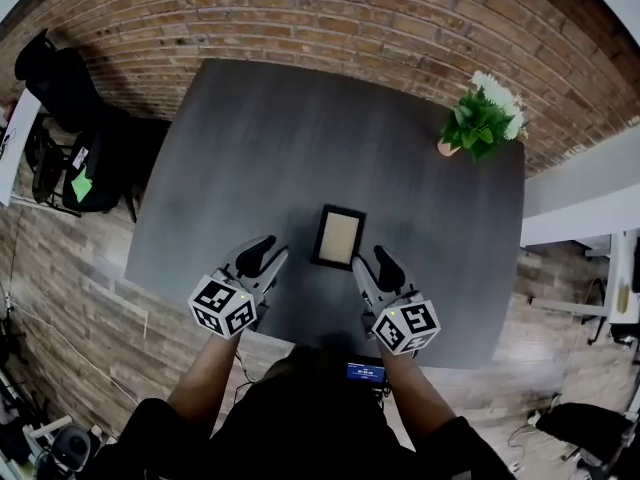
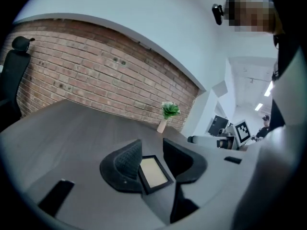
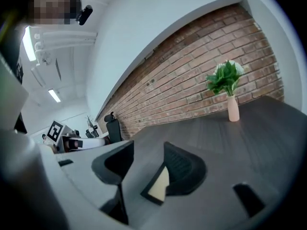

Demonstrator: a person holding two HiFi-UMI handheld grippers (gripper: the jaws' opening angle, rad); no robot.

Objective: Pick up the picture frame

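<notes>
The picture frame (image 1: 339,236) lies flat on the dark bench (image 1: 250,138), close to its near edge, with bare bench on all its sides. The small plant (image 1: 482,118) stands well apart, at the far right corner. The left gripper (image 1: 268,257) and the right gripper (image 1: 374,267) are one on each side of the frame, near it but not touching, and the fingers of both stand apart, holding nothing.
</notes>
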